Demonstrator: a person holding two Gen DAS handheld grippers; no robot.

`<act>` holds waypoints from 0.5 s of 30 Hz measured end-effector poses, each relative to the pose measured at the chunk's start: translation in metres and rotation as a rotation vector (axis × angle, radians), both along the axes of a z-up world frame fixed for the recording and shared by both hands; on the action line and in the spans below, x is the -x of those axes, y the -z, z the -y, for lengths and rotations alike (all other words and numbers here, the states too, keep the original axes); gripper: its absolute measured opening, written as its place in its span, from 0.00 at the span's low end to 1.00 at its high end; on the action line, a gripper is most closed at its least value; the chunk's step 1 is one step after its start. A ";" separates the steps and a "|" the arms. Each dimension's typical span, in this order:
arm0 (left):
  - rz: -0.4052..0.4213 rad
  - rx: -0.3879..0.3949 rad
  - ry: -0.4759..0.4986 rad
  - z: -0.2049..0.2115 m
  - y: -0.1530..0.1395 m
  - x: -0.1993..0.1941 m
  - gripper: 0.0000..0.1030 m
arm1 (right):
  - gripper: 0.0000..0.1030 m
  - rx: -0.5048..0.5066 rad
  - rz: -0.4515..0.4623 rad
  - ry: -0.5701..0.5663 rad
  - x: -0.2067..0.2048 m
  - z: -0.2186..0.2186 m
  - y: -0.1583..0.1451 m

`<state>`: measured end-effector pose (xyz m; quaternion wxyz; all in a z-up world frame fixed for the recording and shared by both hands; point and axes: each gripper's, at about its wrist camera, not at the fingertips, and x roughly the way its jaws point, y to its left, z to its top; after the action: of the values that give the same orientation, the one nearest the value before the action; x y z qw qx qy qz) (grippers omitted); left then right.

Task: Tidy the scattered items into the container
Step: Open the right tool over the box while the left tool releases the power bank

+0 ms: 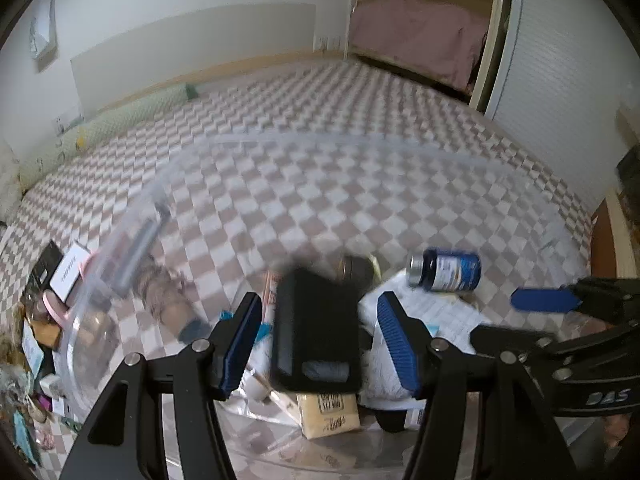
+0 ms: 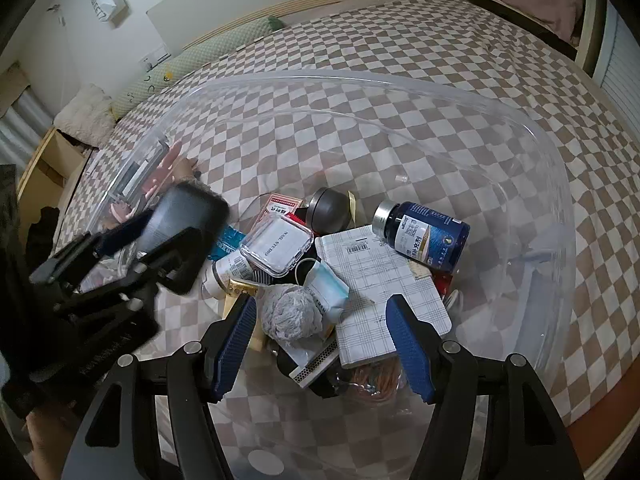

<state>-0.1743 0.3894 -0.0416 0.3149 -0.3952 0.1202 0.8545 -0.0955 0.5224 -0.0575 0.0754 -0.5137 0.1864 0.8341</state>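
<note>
Inside the clear bin [image 2: 532, 184], both hand-held grippers gape empty (a case [image 2: 276, 246] reads "NAIL STUDIO").

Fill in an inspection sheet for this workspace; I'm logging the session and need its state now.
Surface: checkered bedspread.
Job's things: clear container holds a blue bottle, notebook, clear case; a blurred black case sits between the left tool's fingers.
Clutter: small items outside the container's left wall.
Grippers: left tool open, pads apart from the case; right tool open, empty.
Cables: orange coil in the container.
Surroundings: green bolster, wall, pink bedding.
</note>
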 end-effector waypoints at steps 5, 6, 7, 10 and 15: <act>-0.013 0.011 0.029 -0.004 -0.012 -0.003 0.58 | 0.66 0.009 -0.003 0.001 0.002 0.002 0.002; -0.018 0.014 0.031 -0.004 -0.013 -0.004 0.58 | 0.66 0.012 -0.002 0.002 0.002 0.002 0.003; -0.017 0.015 0.031 -0.004 -0.012 -0.004 0.58 | 0.66 0.013 -0.001 0.002 0.003 0.003 0.004; -0.011 0.019 0.026 -0.003 -0.009 -0.004 0.58 | 0.66 0.018 -0.004 0.001 0.003 0.005 0.005; 0.012 0.000 0.002 0.001 -0.006 0.001 0.82 | 0.66 0.005 -0.005 -0.006 0.003 0.006 0.006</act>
<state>-0.1749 0.3882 -0.0360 0.3164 -0.4003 0.1185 0.8518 -0.0989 0.5162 -0.0631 0.0712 -0.5124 0.1870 0.8351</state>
